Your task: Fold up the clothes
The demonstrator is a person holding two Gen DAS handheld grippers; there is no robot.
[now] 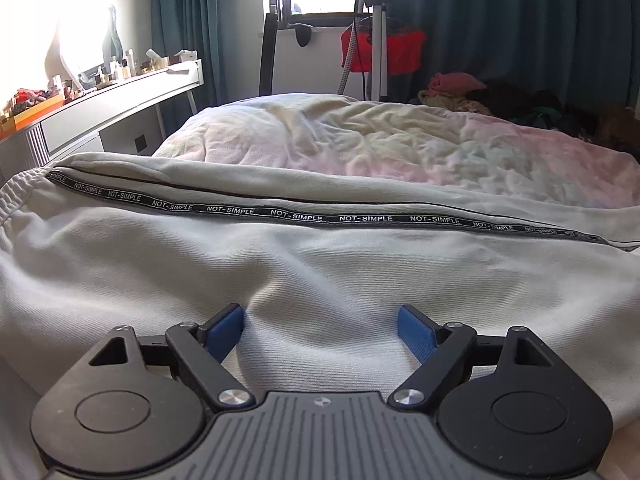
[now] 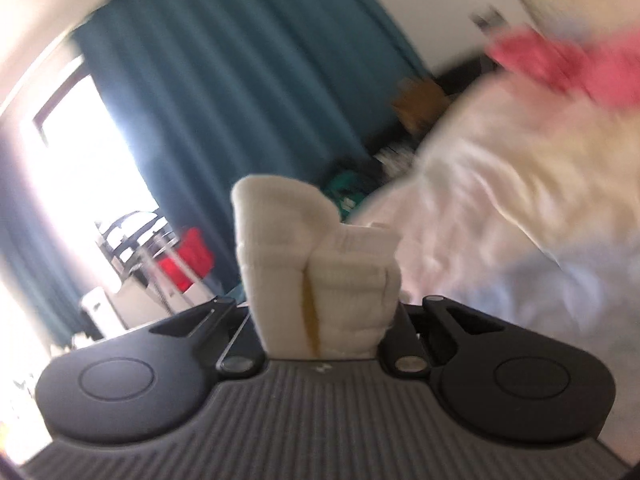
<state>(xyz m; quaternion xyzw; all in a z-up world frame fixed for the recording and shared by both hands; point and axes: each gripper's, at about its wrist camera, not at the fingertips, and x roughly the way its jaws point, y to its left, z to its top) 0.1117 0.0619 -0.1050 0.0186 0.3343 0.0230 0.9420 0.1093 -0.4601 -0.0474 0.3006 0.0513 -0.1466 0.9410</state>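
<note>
Blue pads lined the fingers of the left claw (image 1: 322,330), which stood wide apart with its tips resting low on a pale grey-white garment (image 1: 280,272) and nothing pinched between them. That garment, ribbed in texture, lay spread across the near part of the bed (image 1: 400,140), with a gathered elastic edge at the far left. Along its upper side ran a black tape (image 1: 296,216) printed again and again with the words NOT-SIMPLE. Beyond it the bed's crumpled cover showed faint pink and yellow tints. Further right on the bed sat a heap of clothes (image 1: 460,88), a pink piece on top and darker ones behind. To the left stood a white surface (image 1: 120,96) crowded with bottles and small boxes. At the back, teal curtains (image 1: 520,20) flanked a bright window, with a red cloth (image 1: 400,52) hanging on a stand in front of it.

In the blurred right wrist view, the right claw (image 2: 320,320) was clamped narrow on a bunched fold of cream ribbed fabric (image 2: 312,264), which stood up thick between its fingers and hid the pads. Whether this fold belonged to the same garment could not be told.
</note>
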